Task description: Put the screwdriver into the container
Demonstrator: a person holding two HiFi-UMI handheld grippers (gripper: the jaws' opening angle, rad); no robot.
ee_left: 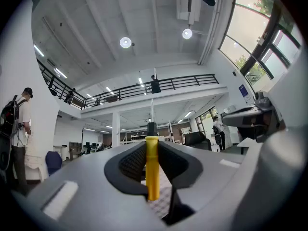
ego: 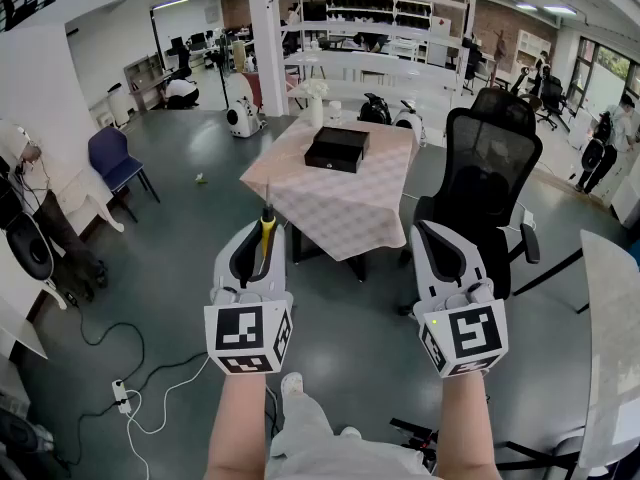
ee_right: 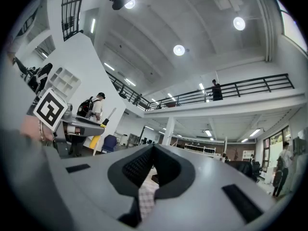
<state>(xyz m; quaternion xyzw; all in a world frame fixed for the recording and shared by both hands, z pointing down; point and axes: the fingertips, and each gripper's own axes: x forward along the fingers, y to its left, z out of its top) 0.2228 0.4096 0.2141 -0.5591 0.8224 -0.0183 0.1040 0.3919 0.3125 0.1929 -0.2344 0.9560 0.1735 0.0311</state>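
Observation:
My left gripper (ego: pixel 261 234) is shut on a screwdriver (ego: pixel 267 226) with a yellow handle. Its thin shaft points up and away, past the fingertips. In the left gripper view the yellow handle (ee_left: pixel 152 166) stands upright, clamped between the two dark pads of my left gripper (ee_left: pixel 152 146). The container, a low black box (ego: pixel 337 149), lies on a table with a checked cloth (ego: pixel 345 208), well ahead of both grippers. My right gripper (ego: pixel 430 234) is held level with the left, shut and empty; in its own view the right gripper (ee_right: pixel 153 148) shows its jaws meeting with nothing between them.
A black office chair (ego: pixel 488 183) stands right of the table, just beyond my right gripper. A white table edge (ego: pixel 605 348) is at the far right. A blue chair (ego: pixel 112 158) stands at the left, and cables with a power strip (ego: pixel 121 395) lie on the floor at lower left. People are far off.

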